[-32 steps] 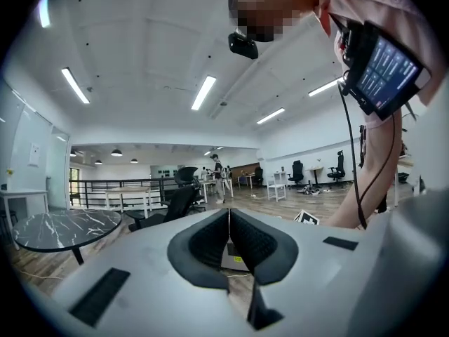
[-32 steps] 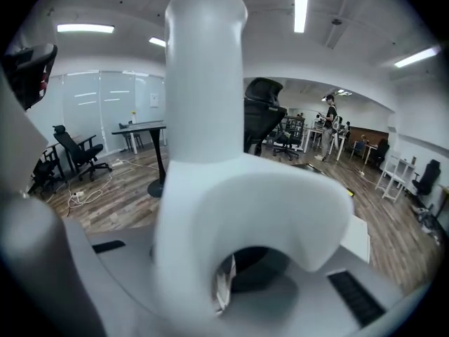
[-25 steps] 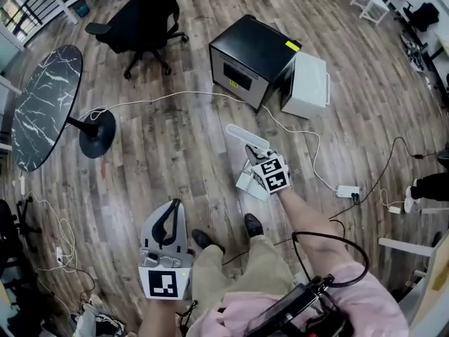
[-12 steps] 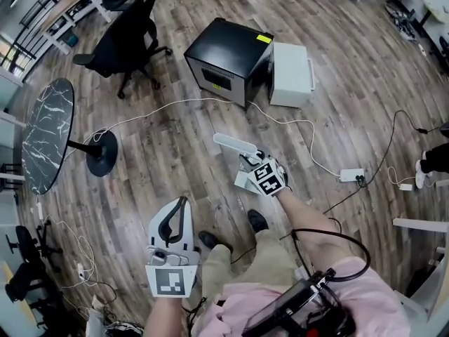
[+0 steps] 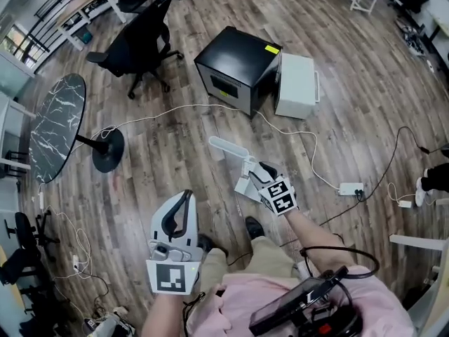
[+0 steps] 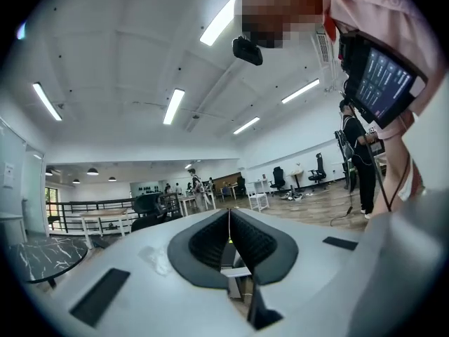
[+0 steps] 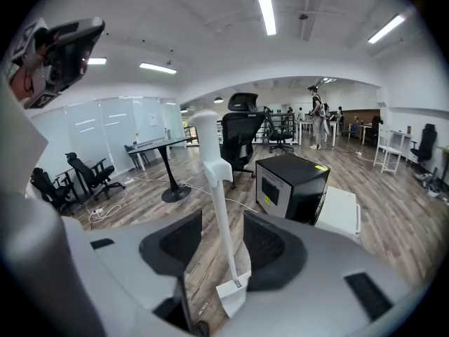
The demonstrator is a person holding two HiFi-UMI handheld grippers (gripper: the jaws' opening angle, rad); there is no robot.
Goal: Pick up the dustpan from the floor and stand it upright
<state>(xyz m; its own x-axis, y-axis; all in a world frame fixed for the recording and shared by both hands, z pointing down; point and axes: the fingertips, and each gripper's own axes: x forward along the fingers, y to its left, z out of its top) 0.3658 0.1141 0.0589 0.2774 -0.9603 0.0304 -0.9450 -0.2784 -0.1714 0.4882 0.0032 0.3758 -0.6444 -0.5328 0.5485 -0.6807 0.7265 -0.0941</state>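
Observation:
The white dustpan [image 5: 227, 147] stands on the wood floor, its long handle [image 7: 212, 174] rising upright and its pan [image 7: 235, 297] down at the floor. My right gripper [image 5: 259, 172] is open just behind it. In the right gripper view the handle stands in the gap between the two jaws of the right gripper [image 7: 219, 239], with space on both sides. My left gripper [image 5: 185, 198] hangs low at the left, apart from the dustpan. It is shut with nothing in it, and the pads of the left gripper [image 6: 229, 220] meet at the tips.
A black cabinet [image 5: 237, 69] and a white box [image 5: 296, 84] sit beyond the dustpan. A white cable [image 5: 168, 109] runs across the floor to a power strip [image 5: 349, 188]. An office chair [image 5: 144, 37] and a round marble table [image 5: 55, 125] stand left. The person's shoe [image 5: 254, 227] is close below.
My right gripper has drawn back toward the person while the dustpan stays in place near the black cabinet. The left gripper has kept its place.

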